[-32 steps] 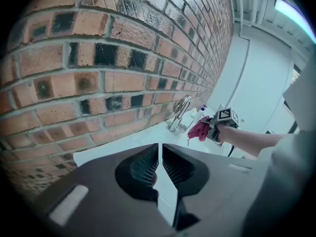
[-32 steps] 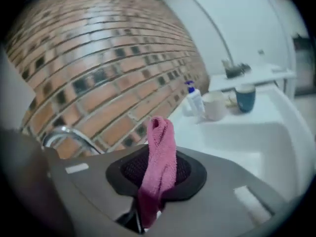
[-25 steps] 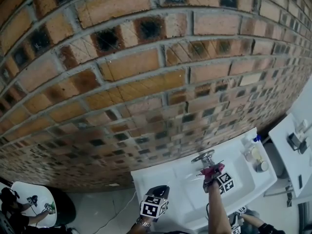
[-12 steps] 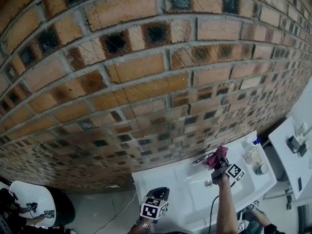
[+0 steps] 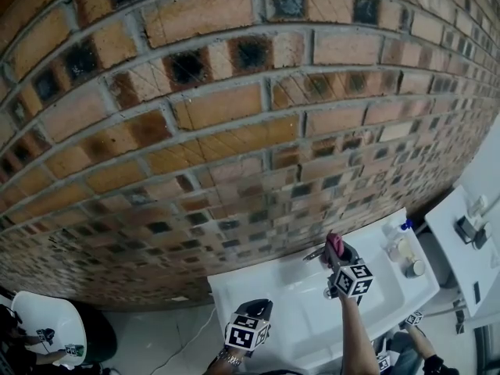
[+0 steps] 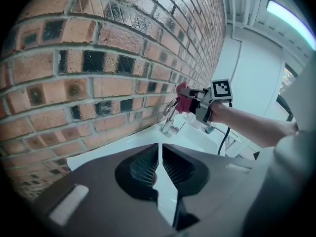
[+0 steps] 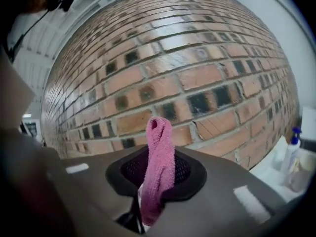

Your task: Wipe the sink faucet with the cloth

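The pink terry cloth is folded into 1 upright strip, pinched in the right gripper, its looped top standing above the jaws. It seems to touch the top of the curved chrome faucet at the white sink's back edge.

The white sink in front of me sits right up against the brick wall, with the chrome faucet mounted at its back edge. Over at the right end there's a bottle with a blue top and a couple of small round containers parked on the rim.
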Demonstrator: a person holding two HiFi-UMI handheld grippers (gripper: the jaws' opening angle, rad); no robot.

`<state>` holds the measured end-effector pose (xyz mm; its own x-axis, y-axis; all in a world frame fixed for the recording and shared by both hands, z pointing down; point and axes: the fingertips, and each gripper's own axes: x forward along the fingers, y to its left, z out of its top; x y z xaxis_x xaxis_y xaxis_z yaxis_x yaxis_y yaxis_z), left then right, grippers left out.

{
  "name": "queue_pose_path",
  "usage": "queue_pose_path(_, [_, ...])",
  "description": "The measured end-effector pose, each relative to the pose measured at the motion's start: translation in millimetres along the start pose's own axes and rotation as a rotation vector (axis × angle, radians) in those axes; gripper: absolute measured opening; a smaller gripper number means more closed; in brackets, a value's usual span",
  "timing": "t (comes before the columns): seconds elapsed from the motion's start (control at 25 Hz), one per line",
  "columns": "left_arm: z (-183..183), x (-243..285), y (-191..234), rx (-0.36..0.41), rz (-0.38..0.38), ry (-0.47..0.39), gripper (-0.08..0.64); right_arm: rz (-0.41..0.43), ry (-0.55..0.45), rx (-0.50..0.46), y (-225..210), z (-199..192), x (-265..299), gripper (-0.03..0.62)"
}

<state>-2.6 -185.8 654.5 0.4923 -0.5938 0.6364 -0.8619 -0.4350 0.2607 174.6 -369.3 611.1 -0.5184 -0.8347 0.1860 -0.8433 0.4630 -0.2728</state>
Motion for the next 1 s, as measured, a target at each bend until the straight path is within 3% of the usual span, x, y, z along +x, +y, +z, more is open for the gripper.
queue_pose_path(0.2, [1.4,-0.1,-3.9,0.006,-0.005,-0.004,0.044,-0.002,0.097,-0.341,48.3,-22.4,8.3,0.061])
queue_pose_path(0.4, [-0.5,-0.8,-5.7,0.01,0.0,-0.001,0.044,0.014,0.143,-0.584,82.1,-50.3,14.6,0.058])
queue_pose_path(0.48, [-1.9,-0.7,-7.2,0.012,-0.003,0.001,0.044,0.083,0.29,-0.614,91.6,-92.9,17.5,0.057])
queue_pose_path(0.56, [-3.0,-0.6,-6.4,0.006,-0.005,0.001,0.044,0.165,0.516,-0.537,94.6,-162.8,17.8,0.057])
queue_pose_path(0.6, [-4.1,-1.8,-5.7,0.0,-0.005,0.002,0.044,0.173,0.562,-0.427,90.8,-190.9,15.1,0.057])
queue_pose_path(0.64, [-6.2,-4.0,-5.6,-0.005,-0.005,0.002,0.044,0.164,0.526,-0.238,82.0,-205.9,10.3,0.057])
queue_pose_path(0.68, [-8.7,-6.3,-5.9,-0.007,-0.005,0.003,0.044,0.148,0.41,0.034,68.0,-206.5,4.2,0.057])
queue_pose_path(0.8, [-11.6,-7.6,2.2,-0.01,0.009,0.005,0.044,0.125,-0.213,1.028,8.3,-153.4,-15.3,0.057])
queue_pose_path(0.84, [-12.7,-6.6,6.8,-0.018,0.016,0.009,0.044,0.138,-0.426,1.289,-11.3,-131.2,-20.8,0.057])
queue_pose_path(0.88, [-14.5,-5.9,10.2,-0.027,0.021,0.014,0.044,0.159,-0.599,1.458,-27.5,-112.5,-25.0,0.057])
queue_pose_path(0.92, [-16.4,-5.5,11.6,-0.035,0.024,0.017,0.044,0.177,-0.711,1.533,-38.8,-98.7,-27.5,0.057])
queue_pose_path(1.0, [-16.5,-4.6,10.1,-0.036,0.023,0.017,0.044,0.179,-0.792,1.536,-49.8,-82.3,-28.3,0.057])
